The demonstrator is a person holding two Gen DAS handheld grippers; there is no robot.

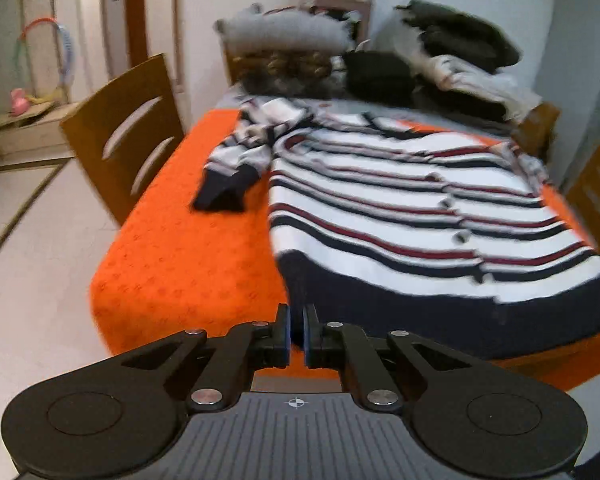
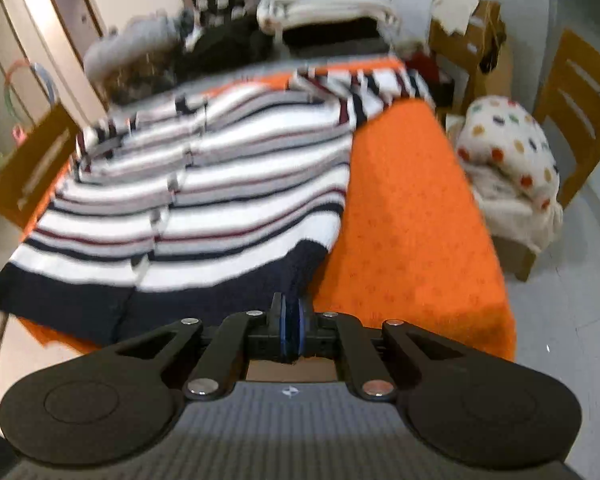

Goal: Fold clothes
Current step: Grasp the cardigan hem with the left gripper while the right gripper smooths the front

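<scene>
A white cardigan with navy and dark red stripes (image 1: 400, 200) (image 2: 204, 184) lies spread face up on the orange-covered table (image 1: 188, 248) (image 2: 412, 232), buttons down its middle. Its wide navy hem hangs toward me at the near edge. My left gripper (image 1: 296, 322) is shut on the hem's left corner. My right gripper (image 2: 291, 316) is shut on the hem's right corner. One sleeve with a navy cuff (image 1: 224, 192) lies bunched at the left of the body. The other sleeve (image 2: 364, 88) is folded near the far right shoulder.
Piles of dark and pale clothes (image 1: 452, 60) (image 2: 320, 12) fill the table's far end. A wooden chair (image 1: 128, 132) stands at the left side. At the right are another chair (image 2: 580, 108), a spotted white blanket (image 2: 508, 156) and a cardboard box (image 2: 468, 40).
</scene>
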